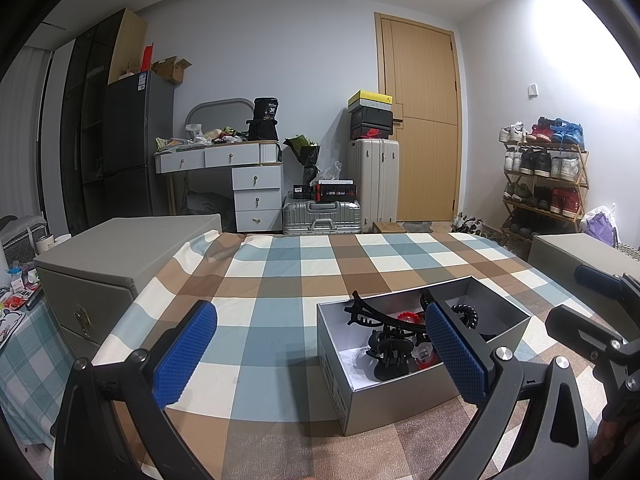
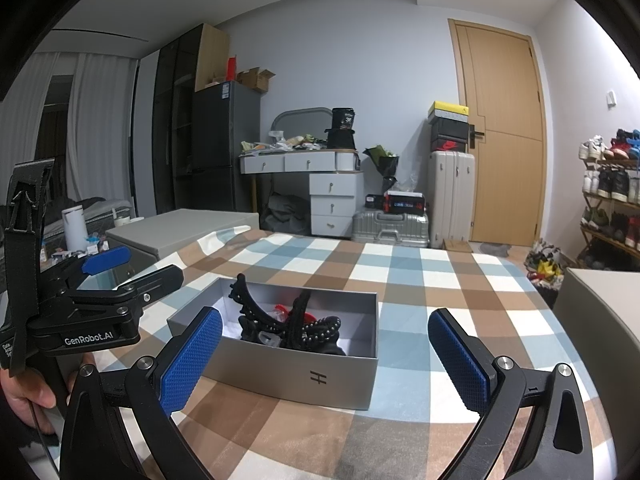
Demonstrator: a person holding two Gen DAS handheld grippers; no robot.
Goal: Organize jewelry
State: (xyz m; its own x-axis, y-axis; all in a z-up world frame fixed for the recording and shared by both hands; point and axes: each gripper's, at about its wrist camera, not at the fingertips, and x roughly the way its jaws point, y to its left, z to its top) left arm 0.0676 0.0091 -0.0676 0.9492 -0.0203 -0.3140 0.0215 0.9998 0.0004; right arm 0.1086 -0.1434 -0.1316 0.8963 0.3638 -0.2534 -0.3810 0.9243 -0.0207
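An open grey box [image 1: 348, 396] [image 2: 296, 376] sits on the checked tablecloth. It holds several black hair claws [image 1: 390, 354] [image 2: 294, 326], a black bead string [image 2: 324, 326] and red pieces [image 1: 410, 316]. My left gripper [image 1: 320, 354] is open just left of the box, with its right finger [image 1: 456, 354] over the box's near right part. Nothing is between its fingers. My right gripper [image 2: 326, 358] is open in front of the box and holds nothing. The left gripper [image 2: 116, 280] also shows at the left of the right wrist view.
Grey storage boxes [image 1: 104, 256] [image 1: 580, 252] flank the table on both sides. Behind are a dresser [image 1: 240, 176], suitcases [image 1: 372, 184], a wooden door [image 1: 424, 120] and a shoe rack [image 1: 544, 184]. Bare checked cloth [image 1: 280, 280] stretches left of and behind the box.
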